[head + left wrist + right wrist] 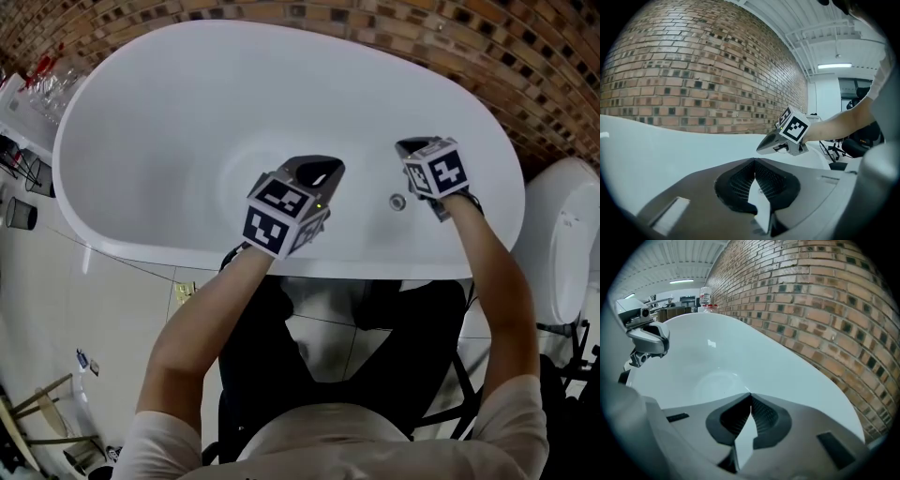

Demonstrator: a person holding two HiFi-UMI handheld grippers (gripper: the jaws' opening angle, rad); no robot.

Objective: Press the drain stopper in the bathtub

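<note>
- The white bathtub (281, 84) lies crosswise below the person, with a brick wall (506, 66) along its far side.
- The left gripper (317, 174) hangs over the middle of the tub, its tip pointing far and slightly right above the floor of the basin. Its jaws are closed tip to tip with nothing between them.
- The right gripper (411, 148) is to the right, over the near right inner slope of the tub, apart from the left one. Its jaws also meet at the tips and grip nothing; only the white tub surface shows past them.
- A small round metal fitting (397, 202) sits on the near inner wall, between the two grippers and closer to the right one; neither gripper touches it.
- A faint round flat area marks the tub floor just left of the left gripper; the drain stopper itself cannot be made out clearly in any view.
- Both forearms reach in over the near rim.
</note>
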